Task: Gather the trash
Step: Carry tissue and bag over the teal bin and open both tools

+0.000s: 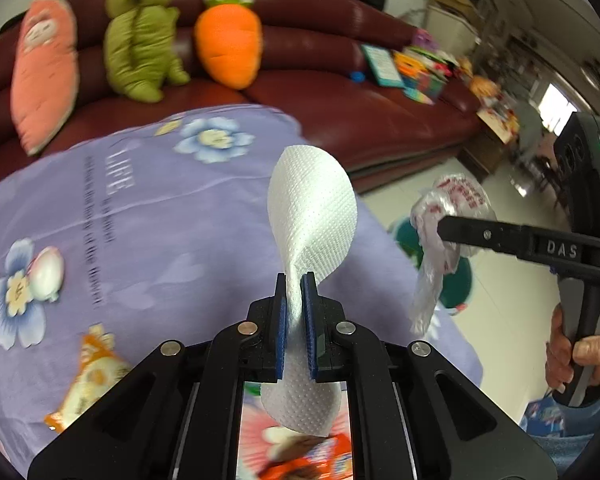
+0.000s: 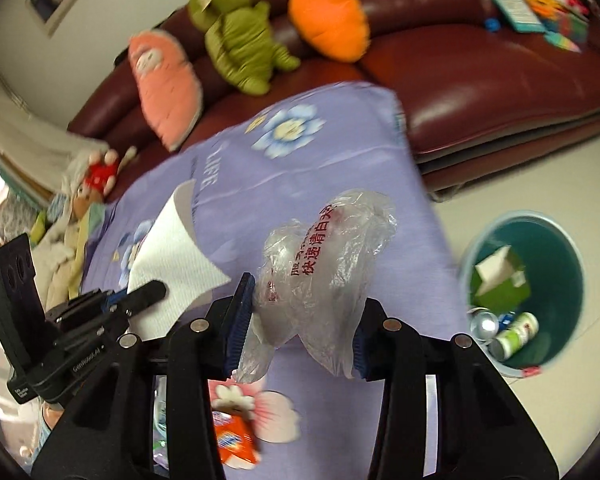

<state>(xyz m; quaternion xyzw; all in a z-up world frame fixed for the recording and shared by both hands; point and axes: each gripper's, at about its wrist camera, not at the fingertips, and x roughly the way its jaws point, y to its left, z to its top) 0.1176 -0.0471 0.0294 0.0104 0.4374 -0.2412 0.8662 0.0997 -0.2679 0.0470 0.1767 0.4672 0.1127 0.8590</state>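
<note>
At frame centre, your left gripper clenches a paper towel; your right gripper grasps a plastic bag. Both look ready for carrying; next, you likely release them over the bin at lower right.

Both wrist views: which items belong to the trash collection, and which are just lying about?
Job:
paper towel in left claw
plastic bag in right claw
teal bin
snack wrapper

Lying about:
carrot plush
green plush
sofa
</note>
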